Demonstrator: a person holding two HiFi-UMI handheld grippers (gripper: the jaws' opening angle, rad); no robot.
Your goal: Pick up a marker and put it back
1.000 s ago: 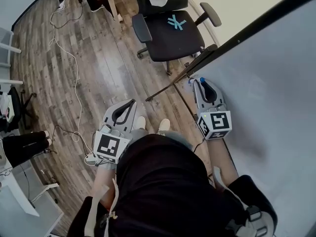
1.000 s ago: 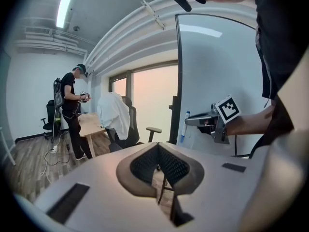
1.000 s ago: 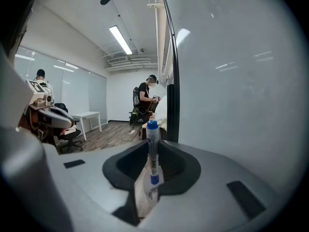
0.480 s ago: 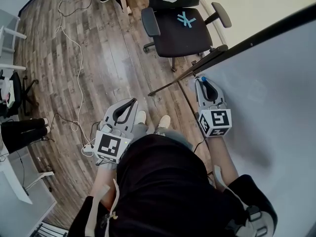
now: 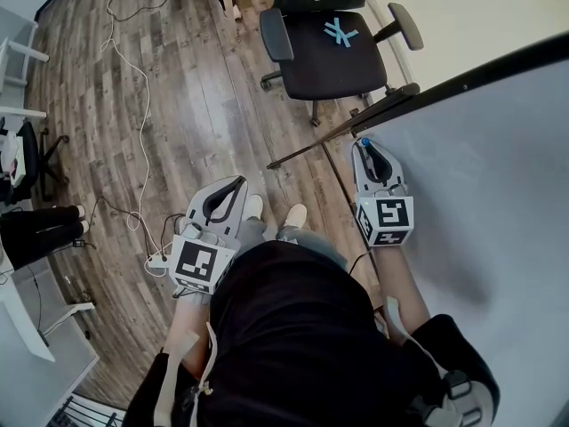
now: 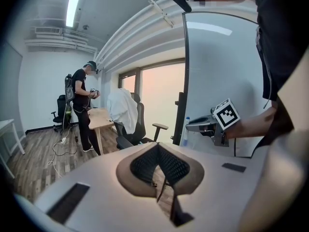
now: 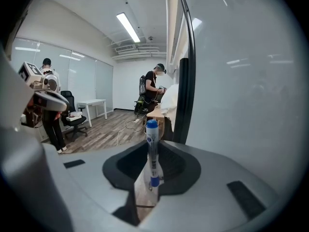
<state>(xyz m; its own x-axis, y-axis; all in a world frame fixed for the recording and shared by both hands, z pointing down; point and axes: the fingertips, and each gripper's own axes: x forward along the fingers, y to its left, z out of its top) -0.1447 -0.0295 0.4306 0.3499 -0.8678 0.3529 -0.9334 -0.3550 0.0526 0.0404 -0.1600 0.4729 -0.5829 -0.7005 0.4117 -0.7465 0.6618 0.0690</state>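
Observation:
A white marker with a blue cap (image 7: 151,151) stands upright between the jaws of my right gripper (image 7: 150,178), which is shut on it. In the head view the right gripper (image 5: 364,149) is held at the lower left corner of the whiteboard (image 5: 480,167), and the blue cap (image 5: 363,141) pokes out past the fingertips. My left gripper (image 5: 236,187) hangs over the wooden floor, away from the board, with its jaws shut on nothing (image 6: 159,178). From the left gripper view, the right gripper (image 6: 208,125) and the marker tip show in front of the board.
The whiteboard's black frame (image 5: 418,92) runs diagonally past the right gripper. A black office chair (image 5: 333,43) stands just beyond it. Cables (image 5: 138,78) trail over the floor at left. A person (image 7: 154,93) stands by a desk further back.
The head view has drifted a little, so the chair and floor sit further right in the picture. Both grippers hold their places, and the marker stays in the right one.

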